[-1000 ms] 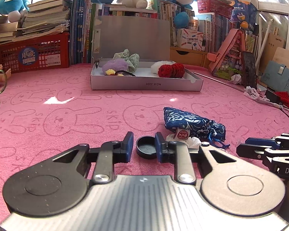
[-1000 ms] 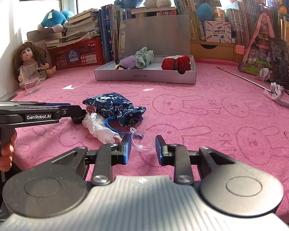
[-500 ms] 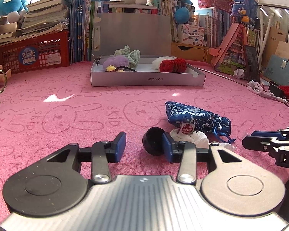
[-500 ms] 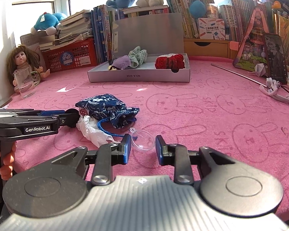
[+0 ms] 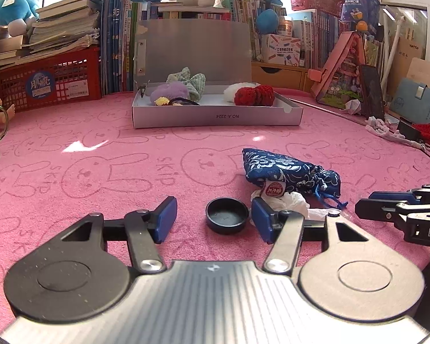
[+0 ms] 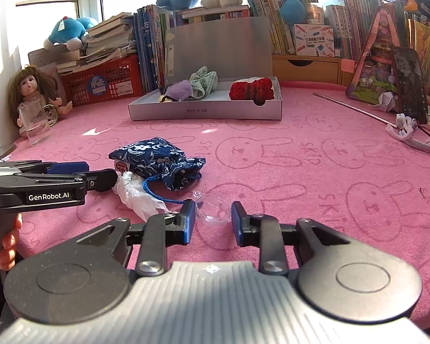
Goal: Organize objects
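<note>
Bright daylight from windows behind the plush toys and stacked books [image 5: 63,28]; blown-out white glare along the top in both views; small sunlit patches on the pink rabbit-patterned cloth [image 5: 80,146]; soft shadow beneath the black and grey tool bodies in the foreground; strong fisheye bending at the edges, straight shelves curved; sharp focus in the centre, slight softness toward the corners; colours saturated, mildly hazy near the windows.

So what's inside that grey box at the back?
In the box: a red knitted thing, a purple fluffy thing, a green checked bow and something white. The front wall hides whatever lies low behind it.
</note>
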